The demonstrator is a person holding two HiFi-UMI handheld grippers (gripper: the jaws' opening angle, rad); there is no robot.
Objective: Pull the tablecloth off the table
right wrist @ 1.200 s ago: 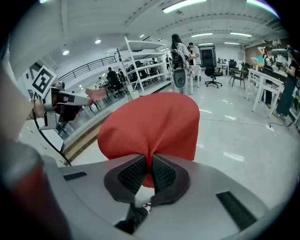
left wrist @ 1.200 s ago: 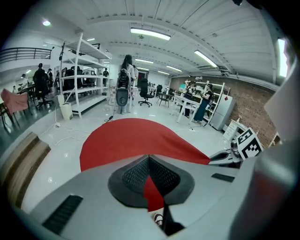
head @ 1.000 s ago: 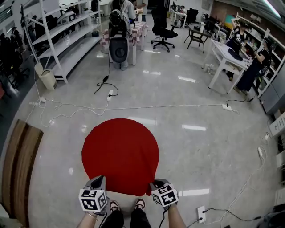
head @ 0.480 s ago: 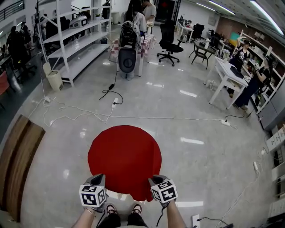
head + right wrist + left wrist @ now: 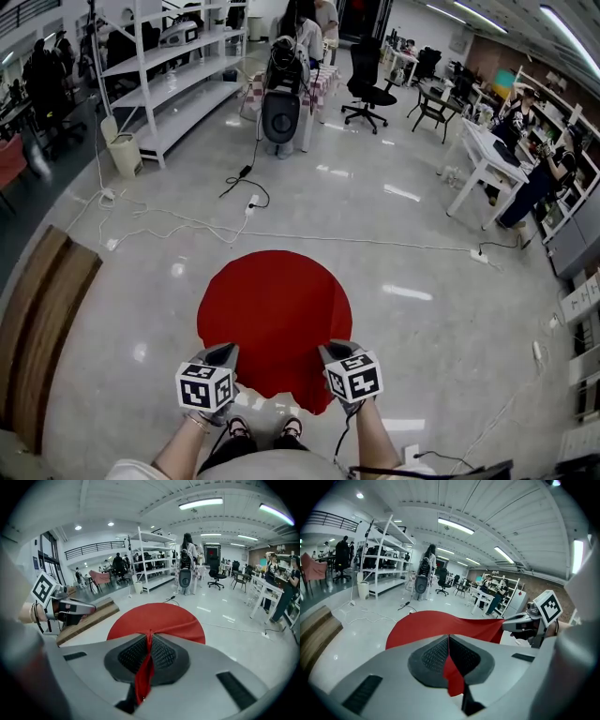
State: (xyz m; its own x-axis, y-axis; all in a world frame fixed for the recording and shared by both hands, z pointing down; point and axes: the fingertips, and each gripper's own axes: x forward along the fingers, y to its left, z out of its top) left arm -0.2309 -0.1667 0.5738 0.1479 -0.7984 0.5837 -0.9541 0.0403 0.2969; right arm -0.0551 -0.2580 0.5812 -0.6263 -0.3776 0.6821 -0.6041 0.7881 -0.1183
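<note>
A round red tablecloth is spread over a small table below me in the head view. Its near edge is lifted. My left gripper is shut on the cloth's near-left edge; red fabric is pinched between its pads. My right gripper is shut on the near-right edge, with a fold of cloth hanging from its closed jaws. The cloth stretches from the left gripper across to the right gripper. From the right gripper view the cloth still covers the round top.
My feet stand just behind the table. A wooden bench lies at the left. White cables run over the glossy floor beyond the table. Shelving, desks, chairs and people fill the far room.
Both grippers have risen with the cloth's near edge, the right one more. The near edge has come up and a strip of pale floor shows under it by my feet.
</note>
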